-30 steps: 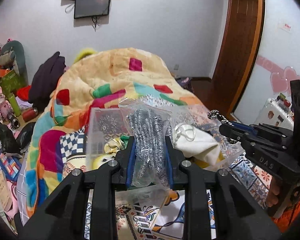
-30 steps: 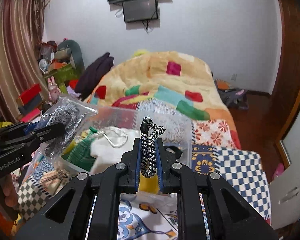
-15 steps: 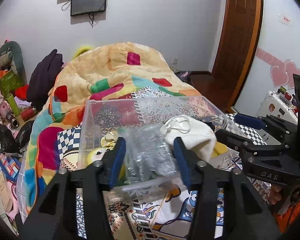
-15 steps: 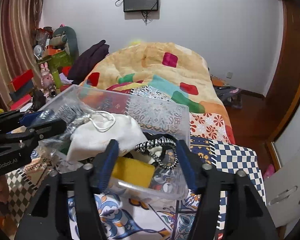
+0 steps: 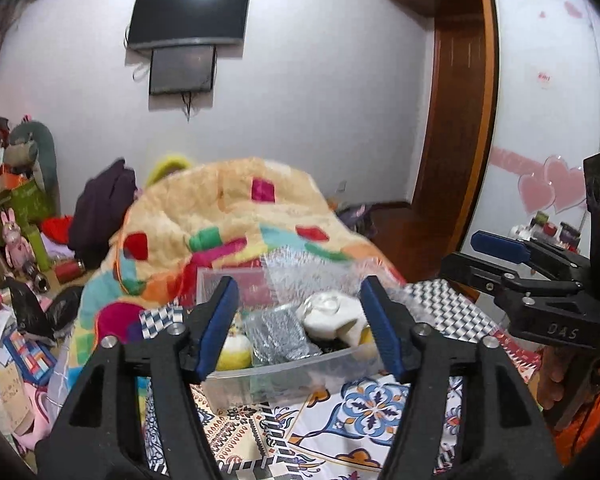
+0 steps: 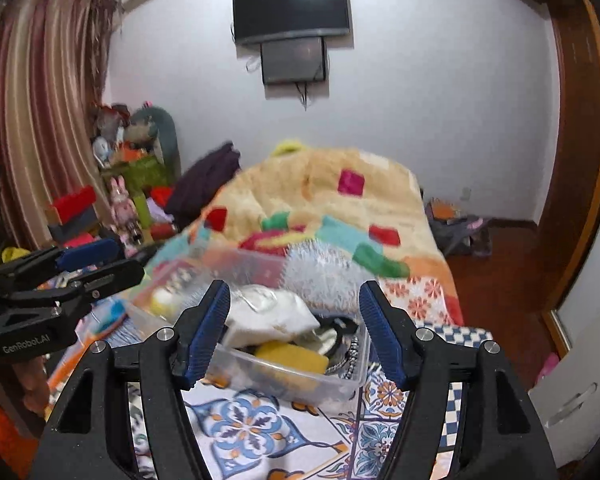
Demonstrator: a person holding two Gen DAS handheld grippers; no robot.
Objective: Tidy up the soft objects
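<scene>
A clear plastic bin (image 5: 284, 372) (image 6: 300, 376) stands on the patterned bed sheet. In it lie a grey item in a clear bag (image 5: 278, 334), a white drawstring pouch (image 5: 332, 316) (image 6: 268, 316), a yellow sponge (image 6: 290, 356), a black-and-white cord (image 6: 350, 354) and a yellow soft toy (image 5: 234, 354). My left gripper (image 5: 300, 328) is open and empty, raised in front of the bin. My right gripper (image 6: 294, 330) is open and empty, also raised in front of the bin. Each gripper shows in the other's view: the right one (image 5: 500, 258), the left one (image 6: 80, 260).
A patchwork blanket (image 5: 228, 216) is heaped on the bed behind the bin. Cluttered shelves and toys (image 6: 120, 184) stand on the left. A wooden door (image 5: 452, 120) and a white cabinet (image 6: 580, 380) are on the right. A TV (image 6: 292, 8) hangs on the far wall.
Both grippers opened and let go: the bagged grey item and the black-and-white cord now lie in the bin. Both grippers have drawn back and tilted upward.
</scene>
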